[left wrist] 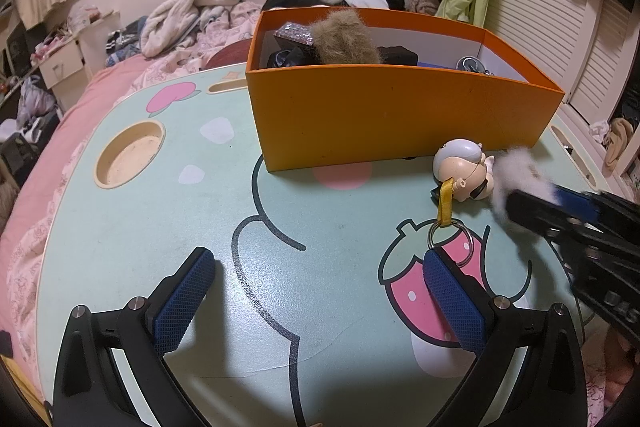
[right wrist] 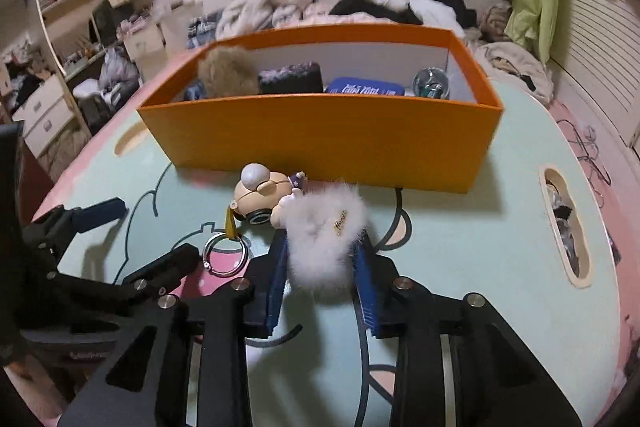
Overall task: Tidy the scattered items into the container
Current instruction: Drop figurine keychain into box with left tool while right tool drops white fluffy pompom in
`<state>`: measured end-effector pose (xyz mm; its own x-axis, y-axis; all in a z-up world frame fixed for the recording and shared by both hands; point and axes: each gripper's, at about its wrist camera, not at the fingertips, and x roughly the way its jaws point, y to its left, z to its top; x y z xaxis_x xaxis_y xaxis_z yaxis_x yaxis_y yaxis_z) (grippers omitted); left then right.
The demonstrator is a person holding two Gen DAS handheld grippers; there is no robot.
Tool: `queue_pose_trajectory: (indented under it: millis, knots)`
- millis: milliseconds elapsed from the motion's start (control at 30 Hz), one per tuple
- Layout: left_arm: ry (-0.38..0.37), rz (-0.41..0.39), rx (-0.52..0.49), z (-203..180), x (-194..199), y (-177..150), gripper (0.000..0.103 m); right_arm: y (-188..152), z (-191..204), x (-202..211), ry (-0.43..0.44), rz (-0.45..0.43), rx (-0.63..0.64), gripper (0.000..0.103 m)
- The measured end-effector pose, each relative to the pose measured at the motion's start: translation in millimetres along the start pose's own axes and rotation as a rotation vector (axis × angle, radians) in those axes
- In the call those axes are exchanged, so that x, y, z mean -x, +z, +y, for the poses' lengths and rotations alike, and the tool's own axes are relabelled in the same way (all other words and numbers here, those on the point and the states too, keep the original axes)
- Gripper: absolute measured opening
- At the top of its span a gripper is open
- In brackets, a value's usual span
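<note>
An orange box [left wrist: 396,115] stands at the far side of the mint table [left wrist: 168,211]; it holds a brown fur puff [left wrist: 344,39], dark items, a blue tin [right wrist: 364,89] and a small glass globe [right wrist: 431,83]. A figure keychain [left wrist: 464,167] with a yellow strap and a metal ring [left wrist: 450,241] lies in front of the box. My left gripper [left wrist: 316,259] is open and empty, its right finger beside the ring. My right gripper [right wrist: 322,241] is shut on a white fluffy pom-pom [right wrist: 326,235], just right of the figure [right wrist: 266,195].
The table sits on a pink bed with piled clothes [left wrist: 188,15] behind. A round cup recess [left wrist: 130,153] is at the table's left and a slot [right wrist: 566,223] at its right. A louvred door [left wrist: 540,15] is on the right.
</note>
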<state>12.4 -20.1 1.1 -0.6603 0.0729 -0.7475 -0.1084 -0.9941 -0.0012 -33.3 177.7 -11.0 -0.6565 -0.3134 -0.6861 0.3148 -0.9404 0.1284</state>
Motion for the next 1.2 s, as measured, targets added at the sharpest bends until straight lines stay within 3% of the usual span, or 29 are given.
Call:
queue_pose_trajectory:
  millis: [133,233,300,333,367,667,800,933,1033,1133,1200]
  knots:
    - [0.000,0.000,0.000,0,0,-1,0.103,-21,-10,41,-0.046,-0.085,0.021,0.032]
    - [0.001,0.000,-0.001,1,0,-1,0.103,-32,-18,56,-0.089,-0.071,0.017,0.034]
    - [0.004,0.000,-0.003,0,0,-1,0.103,-32,-31,61,-0.122,-0.059,-0.028,0.050]
    - [0.003,0.000,-0.002,1,1,-1,0.103,-32,-31,59,-0.140,-0.054,-0.042,0.079]
    - [0.002,0.001,-0.002,0,0,2,0.103,-31,-35,58,-0.158,-0.044,-0.048,0.087]
    - [0.007,0.007,-0.005,-3,-1,3,0.103,-23,-33,61,-0.188,-0.039,-0.025,0.087]
    - [-0.002,0.046,-0.011,-8,-4,11,0.103,-20,-34,65,-0.173,-0.049,-0.039,0.087]
    - [-0.175,-0.017,0.009,-21,13,22,0.095,-13,-38,67,-0.164,-0.054,-0.047,0.087]
    - [-0.221,-0.061,-0.066,-49,19,40,0.093,-13,-37,67,-0.164,-0.053,-0.046,0.087]
    - [-0.208,-0.024,-0.135,-74,2,54,0.069,-13,-38,67,-0.162,-0.054,-0.047,0.087]
    - [-0.203,0.021,-0.152,-81,-13,58,0.041,-13,-39,68,-0.161,-0.054,-0.047,0.087]
